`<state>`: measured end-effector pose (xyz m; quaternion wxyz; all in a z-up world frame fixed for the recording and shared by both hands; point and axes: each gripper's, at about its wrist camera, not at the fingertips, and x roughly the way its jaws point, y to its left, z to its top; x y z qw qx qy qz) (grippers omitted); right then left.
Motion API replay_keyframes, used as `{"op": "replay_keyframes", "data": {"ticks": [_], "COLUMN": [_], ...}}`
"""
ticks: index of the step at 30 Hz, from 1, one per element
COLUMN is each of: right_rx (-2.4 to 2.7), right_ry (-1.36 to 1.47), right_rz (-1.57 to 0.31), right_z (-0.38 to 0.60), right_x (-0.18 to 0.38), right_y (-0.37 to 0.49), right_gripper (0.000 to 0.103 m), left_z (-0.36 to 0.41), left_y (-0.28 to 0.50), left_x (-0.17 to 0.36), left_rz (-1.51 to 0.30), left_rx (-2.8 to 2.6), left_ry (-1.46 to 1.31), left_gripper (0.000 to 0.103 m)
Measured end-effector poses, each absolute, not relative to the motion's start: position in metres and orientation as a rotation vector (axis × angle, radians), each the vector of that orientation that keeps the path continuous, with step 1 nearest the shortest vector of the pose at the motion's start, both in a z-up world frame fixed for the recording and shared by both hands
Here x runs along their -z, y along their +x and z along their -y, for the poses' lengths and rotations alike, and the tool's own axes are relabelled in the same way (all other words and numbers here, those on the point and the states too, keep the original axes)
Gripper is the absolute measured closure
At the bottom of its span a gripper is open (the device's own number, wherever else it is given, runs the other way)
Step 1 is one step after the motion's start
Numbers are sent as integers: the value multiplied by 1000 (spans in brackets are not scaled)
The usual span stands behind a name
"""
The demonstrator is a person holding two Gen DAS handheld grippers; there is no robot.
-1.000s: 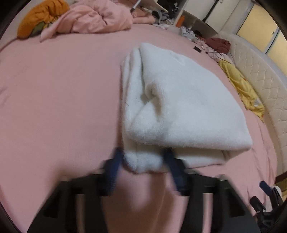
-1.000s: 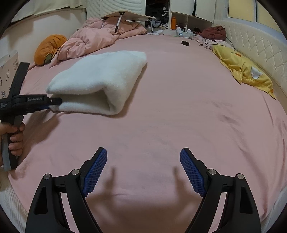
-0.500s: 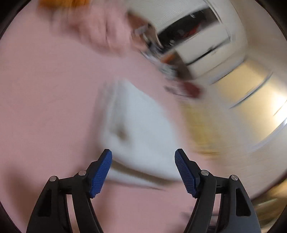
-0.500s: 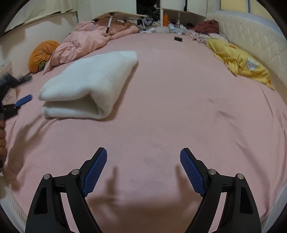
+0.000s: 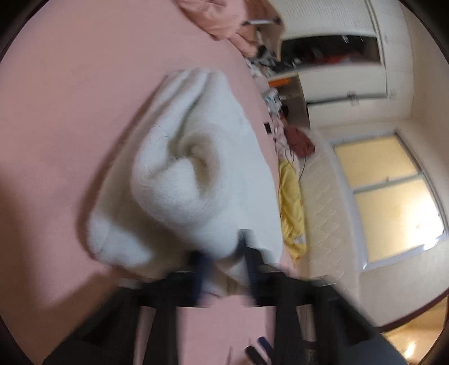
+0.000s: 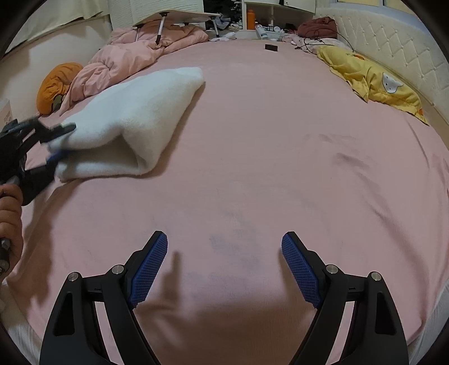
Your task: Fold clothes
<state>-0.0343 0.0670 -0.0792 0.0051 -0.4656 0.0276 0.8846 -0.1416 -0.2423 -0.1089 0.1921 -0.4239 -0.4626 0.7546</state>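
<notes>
A folded white fleece garment (image 5: 196,168) (image 6: 134,120) lies on the pink bed sheet (image 6: 280,168), left of centre in the right wrist view. My left gripper (image 5: 224,269) (image 6: 60,141) is at its near end, blurred. Its jaws are closing, with the fleece's edge bunched between them and one finger above the top layer, one under it. A hand (image 6: 9,213) holds that gripper at the left edge. My right gripper (image 6: 224,261) hovers open over bare sheet, well right of the garment, with nothing between its fingers.
A pink duvet (image 6: 126,56) and an orange cushion (image 6: 56,84) lie at the back left, under a small folding table (image 6: 179,16). A yellow garment (image 6: 373,81) rests by the padded headboard (image 6: 393,50). A small black object (image 6: 271,47) sits far back.
The left gripper swung off the garment with jaws wide, then came back rolled to its near end and closed on the fleece edge. The right gripper stayed open, sinking slightly.
</notes>
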Motion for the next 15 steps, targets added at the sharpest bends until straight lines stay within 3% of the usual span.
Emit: {"op": "replay_keyframes", "data": {"ticks": [3,4,6,9,11,12,15], "right_rx": [-2768,-2771,-2799,-2873,-2942,-2969,-2790], "right_ry": [-1460,-1457,-1449,-1498,-1579,-1620,-1694], "right_rz": [-103,-105,-116,-209,-453,-663,-1459], "right_z": [-67,-67,-64,-51,-45,-44,-46], "right_x": [79,78,74,71,70,70,86], "right_y": [-36,-36,-38,-50,-63,-71,-99], "right_gripper": [19,19,19,19,19,19,19], "left_z": [244,248,251,256,254,252,252], "left_y": [-139,-139,-135,-132,-136,-139,-138], "left_x": [106,109,112,107,109,113,119], "left_rz": [1311,1370,1492,1527,1535,1517,1519], "left_rx": [-2113,-2069,-1990,-2014,-2010,-2018,-2024], "left_ry": [-1193,-1184,-1139,-1076,-1079,-1114,-1107], "left_gripper": [88,64,26,28,76,91,90]}}
